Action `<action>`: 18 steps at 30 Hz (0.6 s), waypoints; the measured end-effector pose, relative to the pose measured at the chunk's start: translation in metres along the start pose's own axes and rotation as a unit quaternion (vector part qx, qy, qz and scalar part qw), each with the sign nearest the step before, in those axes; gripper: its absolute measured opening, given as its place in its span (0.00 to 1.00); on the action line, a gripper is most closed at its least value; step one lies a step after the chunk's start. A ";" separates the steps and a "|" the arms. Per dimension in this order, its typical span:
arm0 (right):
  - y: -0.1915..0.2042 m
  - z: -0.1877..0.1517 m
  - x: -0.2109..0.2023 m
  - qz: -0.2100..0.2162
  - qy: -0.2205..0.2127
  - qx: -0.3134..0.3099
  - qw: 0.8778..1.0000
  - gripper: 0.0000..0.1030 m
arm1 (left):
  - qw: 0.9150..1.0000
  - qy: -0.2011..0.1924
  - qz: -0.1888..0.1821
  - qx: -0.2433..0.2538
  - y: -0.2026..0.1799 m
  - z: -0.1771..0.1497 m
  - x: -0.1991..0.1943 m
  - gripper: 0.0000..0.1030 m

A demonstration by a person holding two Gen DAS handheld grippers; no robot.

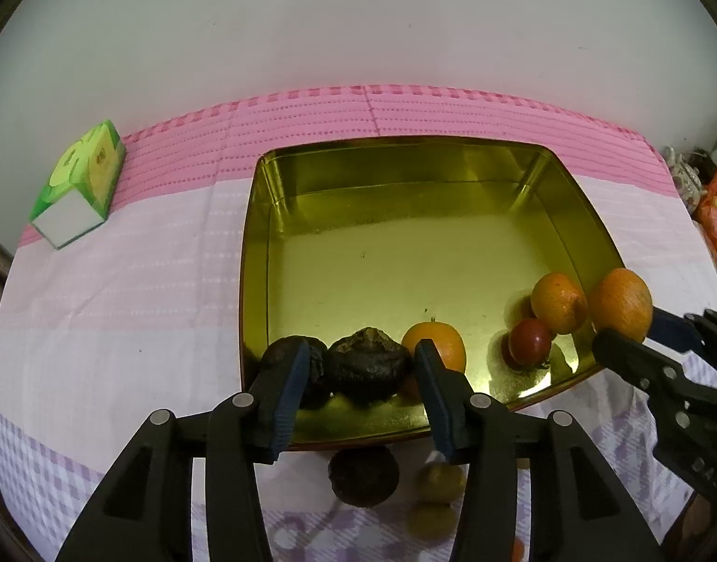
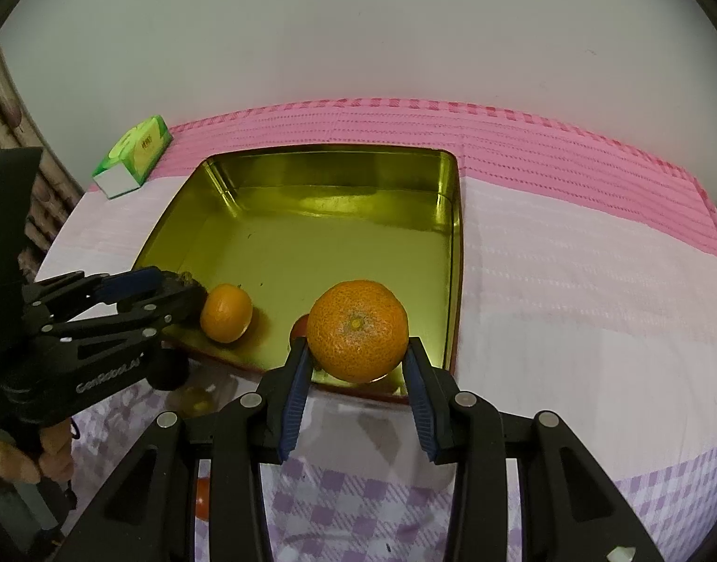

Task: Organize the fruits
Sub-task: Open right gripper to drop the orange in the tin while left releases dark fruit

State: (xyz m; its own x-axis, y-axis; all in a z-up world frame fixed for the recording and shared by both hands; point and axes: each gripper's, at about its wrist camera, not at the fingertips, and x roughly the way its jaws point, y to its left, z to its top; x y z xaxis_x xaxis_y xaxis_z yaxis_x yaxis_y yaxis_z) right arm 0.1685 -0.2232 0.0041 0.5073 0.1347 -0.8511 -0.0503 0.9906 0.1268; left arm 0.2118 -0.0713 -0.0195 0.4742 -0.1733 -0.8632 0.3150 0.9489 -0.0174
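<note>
A gold tin tray [image 1: 254, 253] lies on the pink cloth. Two dark wrinkled fruits sit at its near left; one dark fruit [image 1: 368, 367] lies between the fingers of my left gripper [image 1: 364, 351], which stands open with its pads just off it. Beside them are an orange [image 1: 440, 344], a red fruit [image 1: 529, 342] and a second orange [image 1: 557, 302]. My right gripper [image 2: 358, 346] is shut on a big orange [image 2: 357, 330], held above the tray's near right corner [image 2: 454, 243]. It half hides the red fruit [image 2: 298, 328].
A green tissue box [image 1: 79, 182] stands on the cloth at the far left. On the cloth before the tray lie another dark fruit [image 1: 363, 475] and two yellowish fruits [image 1: 440, 482]. A white wall rises behind. A hand [image 2: 11, 461] holds the left gripper's handle.
</note>
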 end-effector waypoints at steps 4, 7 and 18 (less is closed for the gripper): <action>0.001 0.005 0.005 0.001 0.001 -0.004 1.000 0.36 | 1.000 -0.010 -0.006 0.001 0.002 0.002 -0.007 0.50; 0.003 0.007 0.008 0.000 0.002 -0.010 1.000 0.36 | 1.000 -0.019 -0.007 0.000 0.004 0.002 -0.015 0.51; 0.007 0.017 0.019 -0.003 0.004 -0.017 1.000 0.36 | 0.999 -0.034 -0.002 -0.008 0.017 -0.009 -0.039 0.53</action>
State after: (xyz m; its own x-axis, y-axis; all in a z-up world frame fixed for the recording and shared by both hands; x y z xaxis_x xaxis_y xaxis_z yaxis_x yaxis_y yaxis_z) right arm 0.1923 -0.2139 -0.0025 0.5013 0.1290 -0.8556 -0.0758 0.9916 0.1051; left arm 0.1909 -0.0464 0.0097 0.5287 -0.1937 -0.8264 0.3038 0.9523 -0.0288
